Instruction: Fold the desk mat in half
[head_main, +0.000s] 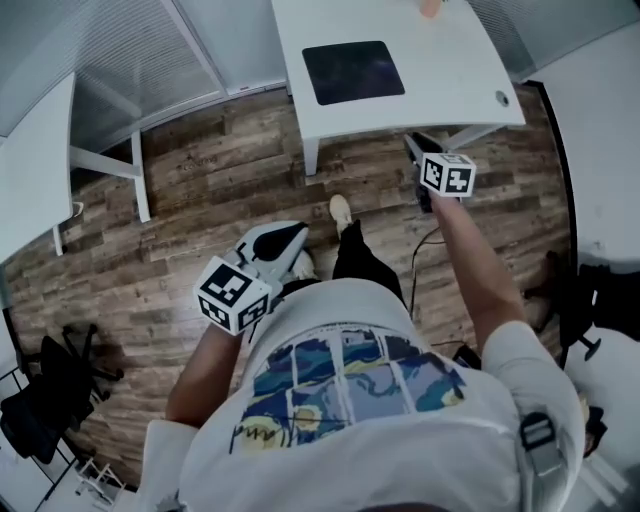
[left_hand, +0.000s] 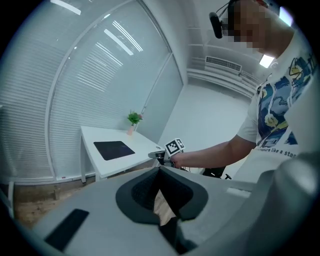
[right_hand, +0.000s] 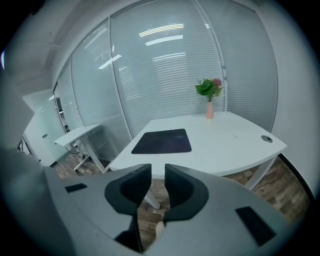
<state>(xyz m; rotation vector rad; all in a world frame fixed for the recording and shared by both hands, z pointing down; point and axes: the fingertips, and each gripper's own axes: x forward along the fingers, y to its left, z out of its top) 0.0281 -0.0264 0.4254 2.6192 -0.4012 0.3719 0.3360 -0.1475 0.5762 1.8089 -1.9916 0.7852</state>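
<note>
A dark desk mat (head_main: 353, 72) lies flat and unfolded on the white desk (head_main: 455, 60); it also shows in the left gripper view (left_hand: 114, 149) and the right gripper view (right_hand: 163, 141). My right gripper (head_main: 412, 145) hangs in the air just short of the desk's near edge and points at the mat. Its jaws (right_hand: 158, 174) stand apart with nothing between them. My left gripper (head_main: 292, 234) is held low, close to my body and well back from the desk. Its tips (left_hand: 160, 171) meet with nothing in them. Neither gripper touches the mat.
A small pink vase with a plant (right_hand: 209, 97) stands at the desk's far edge, and a cable hole (head_main: 502, 98) sits near its right corner. A second white desk (head_main: 35, 170) is at the left. A black chair (head_main: 50, 395) stands behind me on the wood floor.
</note>
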